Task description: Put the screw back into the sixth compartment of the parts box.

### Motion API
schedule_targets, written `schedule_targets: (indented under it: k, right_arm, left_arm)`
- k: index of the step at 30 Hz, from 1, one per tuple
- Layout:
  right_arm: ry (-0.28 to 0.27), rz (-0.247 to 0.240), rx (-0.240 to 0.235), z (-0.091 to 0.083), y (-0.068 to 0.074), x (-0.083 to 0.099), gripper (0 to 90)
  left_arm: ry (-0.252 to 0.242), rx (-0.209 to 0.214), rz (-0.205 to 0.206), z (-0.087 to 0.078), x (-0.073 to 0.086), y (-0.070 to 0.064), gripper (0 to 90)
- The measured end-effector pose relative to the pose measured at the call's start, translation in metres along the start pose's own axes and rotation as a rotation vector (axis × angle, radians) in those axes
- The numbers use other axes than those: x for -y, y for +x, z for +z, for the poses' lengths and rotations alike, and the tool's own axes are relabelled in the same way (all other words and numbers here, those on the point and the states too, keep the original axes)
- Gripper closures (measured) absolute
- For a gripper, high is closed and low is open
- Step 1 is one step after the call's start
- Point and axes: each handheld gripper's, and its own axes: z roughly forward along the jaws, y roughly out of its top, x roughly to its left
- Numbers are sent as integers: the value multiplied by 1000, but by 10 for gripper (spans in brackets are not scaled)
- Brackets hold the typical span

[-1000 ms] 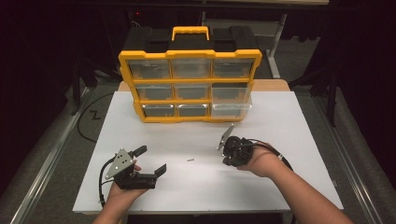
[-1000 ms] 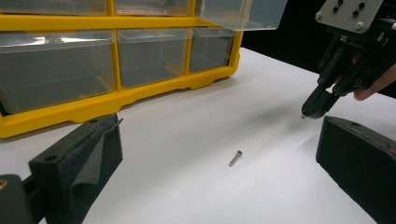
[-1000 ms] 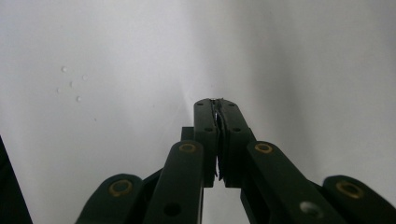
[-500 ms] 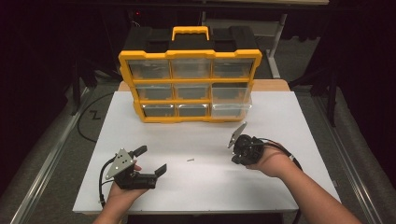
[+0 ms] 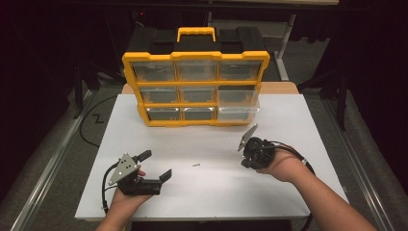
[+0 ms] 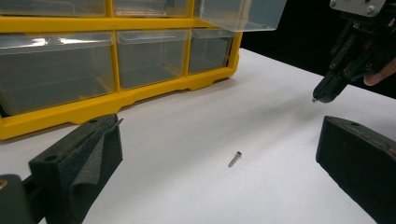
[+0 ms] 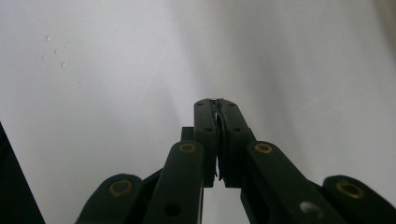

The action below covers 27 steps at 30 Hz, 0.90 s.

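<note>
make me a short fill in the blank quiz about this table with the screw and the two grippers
1. The screw lies loose on the white ____.
2. The left gripper has its jaws ____.
3. The right gripper has its jaws ____.
4. The frame of the drawer organizer is ____.

Missing words: table; open; shut; yellow

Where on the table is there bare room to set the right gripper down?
Bare white table lies between the right gripper and the organizer, and along the near edge between both hands. Tighter spots: around the small screw mid-table, near the open left gripper, and beneath the pulled-out drawer.
</note>
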Motion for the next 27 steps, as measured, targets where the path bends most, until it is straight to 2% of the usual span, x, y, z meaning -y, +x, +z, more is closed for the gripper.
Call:
schedule_targets:
  k: [4,9,10,15,17,23,27]
  right_arm:
    - [-1,13,2,-7,0,-2,896]
    - [-6,2,10,-19,-4,-5,896]
    - [-4,15,11,-22,-4,-6,896]
    - [-13,-8,20,-32,-7,-12,896]
    - [-4,4,22,-37,-7,-15,896]
    - [-3,-11,26,-44,-8,-21,896]
    - [-2,0,31,-49,-8,-24,896]
  left_arm:
    - [3,1,3,0,0,0,11]
    - [4,3,3,0,0,0,11]
    - [4,3,3,0,0,0,11]
    - [2,2,1,0,0,0,11]
    - [2,2,0,0,0,0,11]
    - [2,2,0,0,0,1,11]
    - [1,3,-1,0,0,1,11]
